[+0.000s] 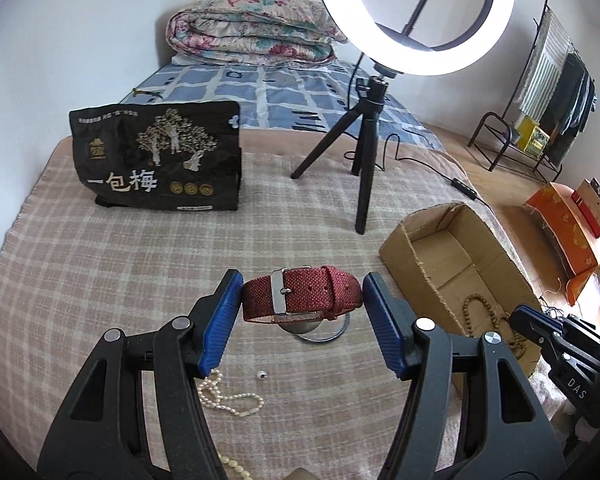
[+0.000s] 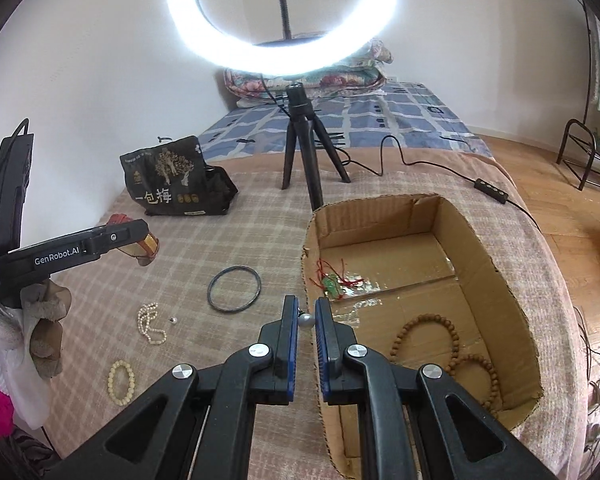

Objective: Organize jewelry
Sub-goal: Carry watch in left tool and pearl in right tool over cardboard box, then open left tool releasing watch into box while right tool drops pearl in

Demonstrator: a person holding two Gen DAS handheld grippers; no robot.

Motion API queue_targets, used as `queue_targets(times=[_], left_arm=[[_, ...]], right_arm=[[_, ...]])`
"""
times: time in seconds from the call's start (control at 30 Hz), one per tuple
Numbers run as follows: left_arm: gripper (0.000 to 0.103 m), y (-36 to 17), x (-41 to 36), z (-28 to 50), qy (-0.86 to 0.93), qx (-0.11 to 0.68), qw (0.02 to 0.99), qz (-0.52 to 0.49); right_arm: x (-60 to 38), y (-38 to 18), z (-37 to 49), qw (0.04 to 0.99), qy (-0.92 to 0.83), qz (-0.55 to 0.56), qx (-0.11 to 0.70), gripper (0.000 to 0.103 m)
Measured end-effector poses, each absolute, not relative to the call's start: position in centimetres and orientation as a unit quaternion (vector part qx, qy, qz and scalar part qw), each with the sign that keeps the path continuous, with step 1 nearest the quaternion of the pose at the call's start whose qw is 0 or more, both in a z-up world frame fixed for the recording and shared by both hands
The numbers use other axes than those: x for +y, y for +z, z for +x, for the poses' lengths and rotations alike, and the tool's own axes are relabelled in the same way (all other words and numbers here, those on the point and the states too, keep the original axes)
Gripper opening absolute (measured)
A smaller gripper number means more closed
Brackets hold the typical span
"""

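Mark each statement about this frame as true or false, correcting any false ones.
1. The left gripper holds a red watch strap. True.
2. The cardboard box contains nothing. False: brown wooden beads and a green pendant on red cord lie inside.
3. The right gripper has its jaws wide apart. False: they are nearly shut on a small grey bead.
4. A dark bangle lies on the blanket outside the box. True.
5. The pearl necklace is already in the box. False: it lies on the blanket.
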State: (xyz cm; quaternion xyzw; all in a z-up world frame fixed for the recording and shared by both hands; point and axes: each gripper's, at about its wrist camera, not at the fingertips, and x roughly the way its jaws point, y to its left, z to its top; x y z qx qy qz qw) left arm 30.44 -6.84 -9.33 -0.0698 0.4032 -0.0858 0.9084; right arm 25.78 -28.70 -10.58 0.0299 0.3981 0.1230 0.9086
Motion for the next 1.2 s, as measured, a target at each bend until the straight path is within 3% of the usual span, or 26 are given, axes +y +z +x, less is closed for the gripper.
queue_targets(times=[0.9,0.97,1.03,1.1,1.17,1.2], left_arm=[[0.067,-9.1,-22.3,36.3,-0.169,0.417,0.893,-0.023],[0.067,-9.1,-22.5,36.5,-0.169,0.422,0.891,-0.021],[0.069,-9.0,-22.8,36.6,-0.172,0.421,0.89,-0.021],[0.078,-8.7,-22.7,36.5,-0.171,0.419,0.892,-0.02],[0.079,-8.4,-22.6,36.5,-0.171,0.415,0.893,-0.023],[0.079,-8.4,-22.6,36.5,-0.17,0.414,0.894,-0.023]], right_arm=[[-35.9,-12.4,26.2,0.904,0.058,0.076,0.416,0.009],[-36.2,-12.4,26.1,0.906,0.054,0.083,0.412,0.025],[-36.5,-12.4,26.0,0.906,0.048,0.086,0.412,0.029],[-36.7,-12.4,25.9,0.907,0.041,0.083,0.412,0.036],[-36.8,-12.3,25.7,0.908,0.035,0.083,0.408,0.056],[-36.9,-12.2,25.6,0.91,0.031,0.083,0.405,0.06]])
